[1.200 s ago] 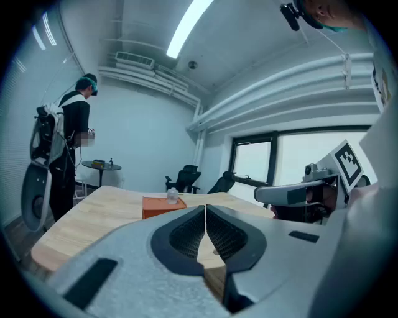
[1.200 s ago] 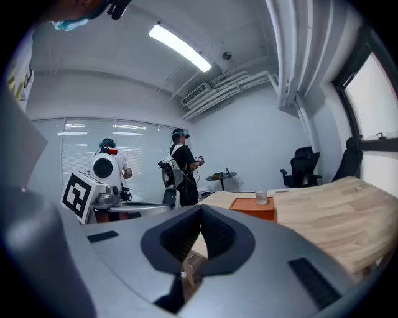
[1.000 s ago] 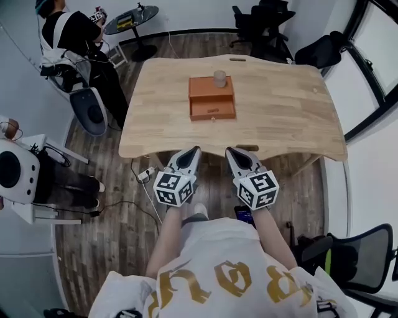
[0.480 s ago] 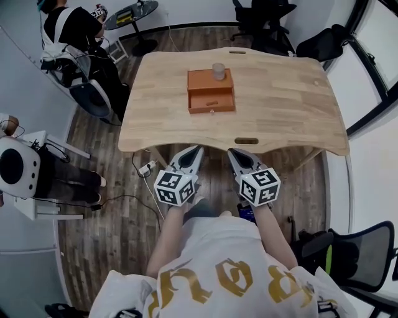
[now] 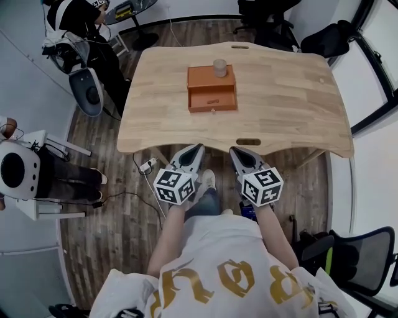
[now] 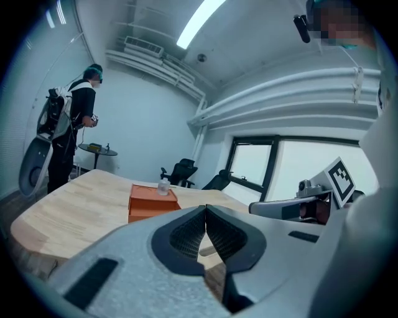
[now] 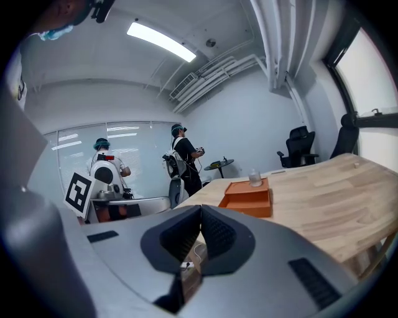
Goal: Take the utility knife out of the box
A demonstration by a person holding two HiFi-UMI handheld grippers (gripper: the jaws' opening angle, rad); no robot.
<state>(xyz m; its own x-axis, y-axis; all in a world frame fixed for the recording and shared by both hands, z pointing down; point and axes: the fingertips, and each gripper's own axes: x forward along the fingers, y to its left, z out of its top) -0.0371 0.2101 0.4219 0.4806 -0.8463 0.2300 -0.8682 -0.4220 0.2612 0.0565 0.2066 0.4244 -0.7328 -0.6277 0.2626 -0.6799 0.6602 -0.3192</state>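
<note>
An orange box (image 5: 212, 90) with a front drawer sits on the far middle of the wooden table (image 5: 286, 105); it also shows as the orange box (image 6: 151, 202) and the orange box (image 7: 249, 197) in the two gripper views. A small clear jar (image 5: 219, 67) stands on top of it. No utility knife shows in any view. My left gripper (image 5: 198, 149) and right gripper (image 5: 233, 151) are both shut and empty, held side by side just short of the table's near edge, well away from the box.
Another person (image 5: 78, 18) with a backpack rig stands at the far left by a small round table (image 5: 127, 9). Office chairs (image 5: 264, 15) stand beyond the desk, one chair (image 5: 348, 261) near right. A white device (image 5: 15, 171) and cables lie on the floor at left.
The view has shifted slightly toward the table; both grippers have crept a little closer to its near edge and stay shut. The box has not moved.
</note>
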